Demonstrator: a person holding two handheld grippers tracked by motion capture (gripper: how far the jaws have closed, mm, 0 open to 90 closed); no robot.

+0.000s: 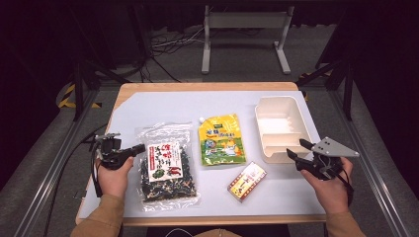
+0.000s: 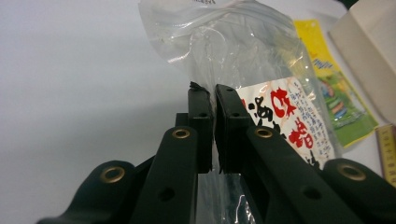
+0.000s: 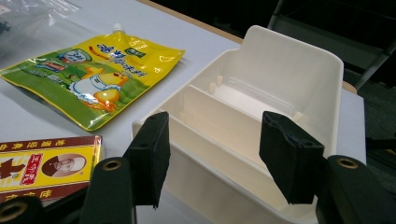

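So the bench [image 1: 163, 106] is a wood top with a pale sheet over most of it, and everything sits on that sheet. Biggest thing on it is the cream bin [image 1: 279, 127] on the right side, open top, with dividers splitting the inside into compartments. Next down is the clear bag of dried seaweed mix [image 1: 166, 166] on the left, with a red and white label, lying flat for most of its length. Between those two lies the yellow-green spout pouch [image 1: 222, 139], flat, spout pointing away from the person. Just in front of the pouch, near the front edge, is a little red and yellow box [image 1: 246, 180], lying at an angle.

Left gripper [image 1: 139, 149] is at the bag's left edge, and in the left gripper view its jaws are pinched together right on the clear plastic of the bag, film squeezed between them.

Right gripper [image 1: 299, 148] hangs just at the near corner of the bin, jaws spread wide with nothing between them, the bin's rim close in front in the right gripper view.
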